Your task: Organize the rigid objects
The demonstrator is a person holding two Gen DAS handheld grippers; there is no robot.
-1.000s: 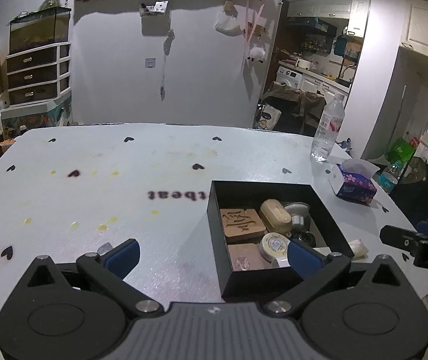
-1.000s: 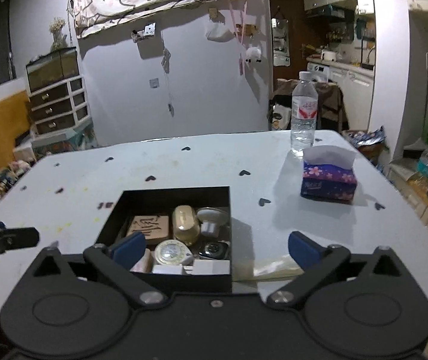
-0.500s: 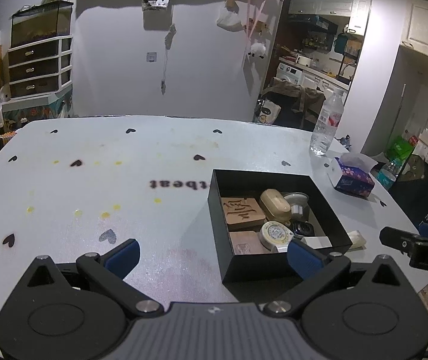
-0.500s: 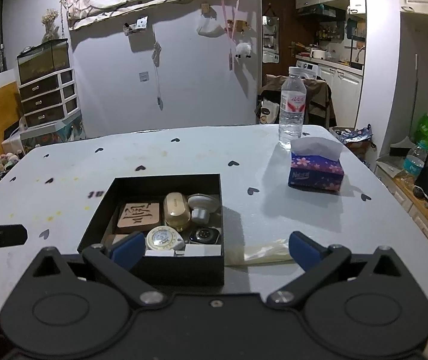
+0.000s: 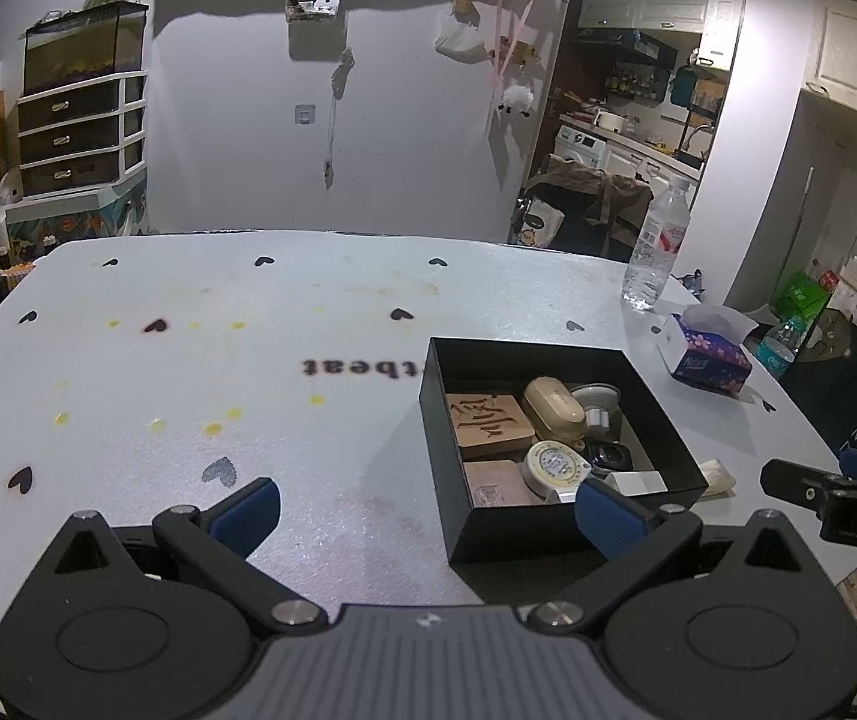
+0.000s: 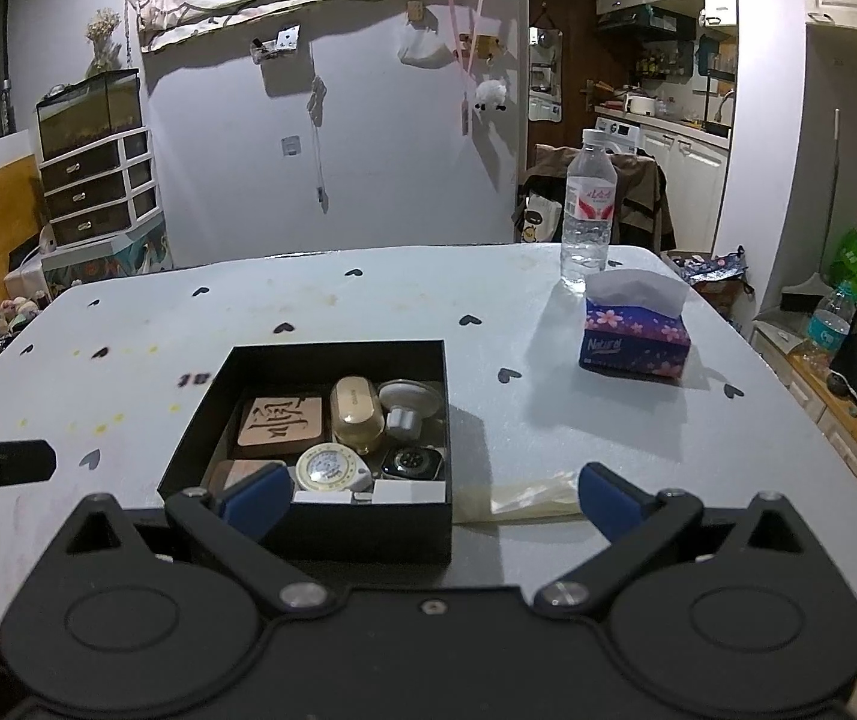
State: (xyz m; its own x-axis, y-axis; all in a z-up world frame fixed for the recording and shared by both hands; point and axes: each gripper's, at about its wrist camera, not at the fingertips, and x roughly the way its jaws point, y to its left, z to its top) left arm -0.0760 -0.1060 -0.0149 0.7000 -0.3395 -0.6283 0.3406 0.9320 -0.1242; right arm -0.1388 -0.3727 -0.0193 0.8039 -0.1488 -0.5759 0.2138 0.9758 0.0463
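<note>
Now both grippers have drawn back from the black box point(image 6: 332, 468), left gripper point(image 5: 425, 510) and right gripper point(image 6: 428, 498) spread and empty; the box, at 12 o'clock of the right one, looks fully packed, task near done

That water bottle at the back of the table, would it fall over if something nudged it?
Probably, yes. The water bottle is tall and narrow on a small base, so a push near the cap would likely tip it. It looks nearly empty, so probably light. Its round body could roll toward the tissue box beside it.
</note>
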